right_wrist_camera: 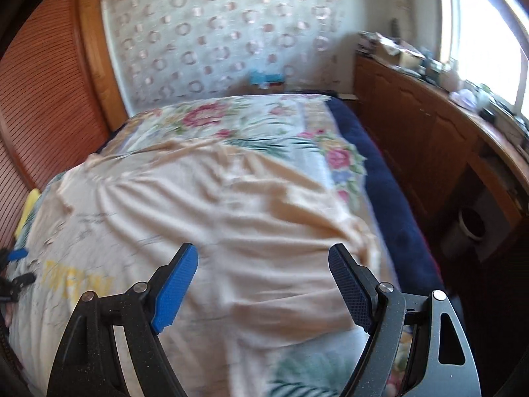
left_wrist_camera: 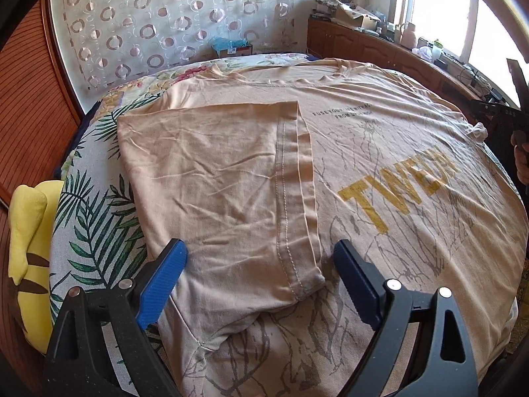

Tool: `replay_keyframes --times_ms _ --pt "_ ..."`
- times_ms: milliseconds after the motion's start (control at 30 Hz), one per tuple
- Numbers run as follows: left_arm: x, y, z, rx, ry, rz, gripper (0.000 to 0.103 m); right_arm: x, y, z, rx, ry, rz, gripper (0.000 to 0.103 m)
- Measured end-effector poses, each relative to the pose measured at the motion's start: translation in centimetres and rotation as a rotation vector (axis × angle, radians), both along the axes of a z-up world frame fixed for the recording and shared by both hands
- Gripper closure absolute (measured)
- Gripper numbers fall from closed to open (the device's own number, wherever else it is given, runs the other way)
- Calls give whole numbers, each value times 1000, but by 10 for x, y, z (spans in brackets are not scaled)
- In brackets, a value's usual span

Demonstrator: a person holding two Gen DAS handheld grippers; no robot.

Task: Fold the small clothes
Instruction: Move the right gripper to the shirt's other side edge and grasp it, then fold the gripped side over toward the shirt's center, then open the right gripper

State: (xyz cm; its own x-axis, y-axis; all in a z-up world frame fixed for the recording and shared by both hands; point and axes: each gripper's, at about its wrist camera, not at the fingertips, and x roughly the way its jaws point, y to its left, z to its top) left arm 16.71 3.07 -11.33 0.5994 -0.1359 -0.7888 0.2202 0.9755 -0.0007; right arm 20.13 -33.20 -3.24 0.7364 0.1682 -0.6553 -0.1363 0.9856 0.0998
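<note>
Risk as I see it: right gripper (right_wrist_camera: 263, 284), jaws wide, empty, comes in over unfolded side; blurred view, sloppy pinch could drag folded sleeve (left_wrist_camera: 218, 178) loose. Left gripper (left_wrist_camera: 259, 284) spread, holding nothing. Peach T-shirt (left_wrist_camera: 380, 152) flat on floral bedspread (left_wrist_camera: 96, 218), wrinkled, yellow print up.

Home bedroom — bed (right_wrist_camera: 390, 198) with floral cover (right_wrist_camera: 231, 122), circle-patterned curtain (left_wrist_camera: 158, 23), cluttered wooden cabinets (right_wrist_camera: 413, 132).

A bed (right_wrist_camera: 390, 178) with a floral cover fills the room. Behind it hangs a circle-patterned curtain (left_wrist_camera: 158, 26); right of the bed, a wooden cabinet (right_wrist_camera: 423, 139) stands under a bright window (left_wrist_camera: 439, 10).
</note>
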Motion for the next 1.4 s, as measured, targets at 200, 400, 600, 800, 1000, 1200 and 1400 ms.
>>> replay_keyframes --times_ms 200,400,600,800,1000,1200,1400 --pt "0 1 0 0 0 0 12 43 -62 -29 45 100 -104 23" --pt "0 0 0 2 1 0 12 76 -85 -52 121 187 -110 25" --pt "-1 1 1 4 1 3 12 93 -97 -52 197 202 -81 41" --pt "0 1 1 2 2 3 12 87 -88 -42 121 124 -71 96" --pt "-8 1 6 18 -28 11 12 67 -52 -8 31 -1 12 97" --pt "-30 16 37 -53 -153 117 12 45 14 22 9 -66 190 97" --pt "-50 19 62 -98 -222 126 12 37 47 15 85 -62 329 72"
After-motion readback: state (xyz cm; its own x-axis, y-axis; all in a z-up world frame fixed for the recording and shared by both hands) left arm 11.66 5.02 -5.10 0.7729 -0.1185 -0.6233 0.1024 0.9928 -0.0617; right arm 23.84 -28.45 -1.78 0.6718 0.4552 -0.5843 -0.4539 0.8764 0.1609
